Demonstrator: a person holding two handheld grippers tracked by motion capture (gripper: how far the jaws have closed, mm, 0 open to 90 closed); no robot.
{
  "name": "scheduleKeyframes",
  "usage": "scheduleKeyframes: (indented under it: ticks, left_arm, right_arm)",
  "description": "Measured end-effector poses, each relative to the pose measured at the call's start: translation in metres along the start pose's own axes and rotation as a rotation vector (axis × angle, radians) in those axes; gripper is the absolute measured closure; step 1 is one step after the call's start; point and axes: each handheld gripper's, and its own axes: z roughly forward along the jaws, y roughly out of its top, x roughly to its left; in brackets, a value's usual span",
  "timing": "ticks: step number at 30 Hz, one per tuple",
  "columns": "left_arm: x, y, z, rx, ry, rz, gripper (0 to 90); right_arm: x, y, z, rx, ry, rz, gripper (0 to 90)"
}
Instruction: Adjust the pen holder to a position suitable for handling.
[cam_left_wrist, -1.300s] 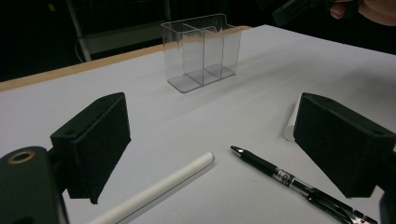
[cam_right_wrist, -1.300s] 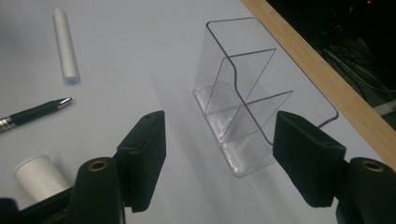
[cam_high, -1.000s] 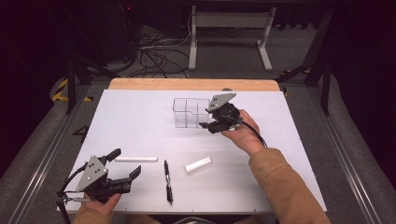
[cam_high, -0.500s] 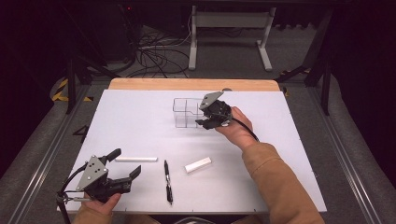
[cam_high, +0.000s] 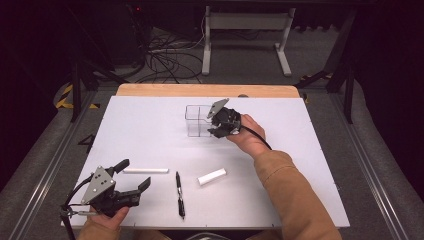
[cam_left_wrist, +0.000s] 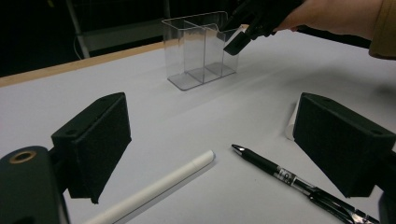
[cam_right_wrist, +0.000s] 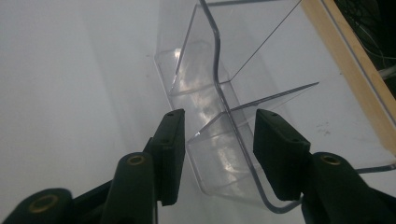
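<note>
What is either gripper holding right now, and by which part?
Nothing yet. The right gripper is open, jaws either side of the clear organizer's wall. The left gripper is open and empty.

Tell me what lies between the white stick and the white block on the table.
A black pen lies between the white stick and white block, seen in the high view.

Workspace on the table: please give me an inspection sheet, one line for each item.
Surface: white table top with a wooden far edge, no spills seen.
Job's things: clear organizer with compartments, upright near the far edge, looks empty.
Clutter: black pen, long white stick and short white stick, all lying flat near the front.
Grippers: right gripper open, one jaw on each side of an organizer wall; left gripper open, holding nothing, at the front left corner.
Cables: a black cable trails from the right gripper; a tangle on the floor behind.
Surroundings: dark room, grey stand beyond the table.
</note>
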Motion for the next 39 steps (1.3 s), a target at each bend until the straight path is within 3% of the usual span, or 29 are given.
scheduleKeyframes:
  ticks: [9, 15, 23, 25, 28, 30, 33, 39]
  left_arm:
    - [0.001, 0.000, 0.000, 0.000, -0.001, -0.002, 11.9]
    - [0.001, -0.001, 0.001, 0.000, -0.001, -0.003, 12.0]
    - [0.001, 0.000, 0.002, 0.001, -0.002, 0.001, 12.0]
    - [0.001, 0.000, 0.002, 0.000, -0.002, 0.002, 12.0]
    - [0.001, 0.000, 0.002, -0.001, -0.002, 0.000, 12.0]
    - [0.001, 0.000, 0.002, -0.002, -0.004, -0.003, 12.0]
    - [0.001, 0.000, 0.002, -0.001, -0.005, -0.003, 12.0]
    - [0.000, 0.000, 0.003, 0.001, -0.005, -0.001, 12.0]
  right_arm:
    - [0.003, -0.001, 0.006, 0.040, 0.012, 0.003, 60.0]
    - [0.005, -0.001, 0.001, 0.053, 0.030, -0.002, 72.6]
    - [0.007, -0.003, -0.002, 0.075, 0.088, -0.096, 84.4]
    - [0.010, -0.002, -0.003, 0.071, 0.082, -0.127, 86.2]
    - [0.010, -0.003, -0.006, 0.063, 0.077, -0.136, 88.2]
    - [0.007, -0.003, -0.009, 0.058, 0.112, -0.108, 88.2]
    - [0.009, -0.005, -0.014, 0.064, 0.128, -0.124, 88.2]
    - [0.015, -0.007, -0.033, 0.024, 0.195, -0.143, 88.1]
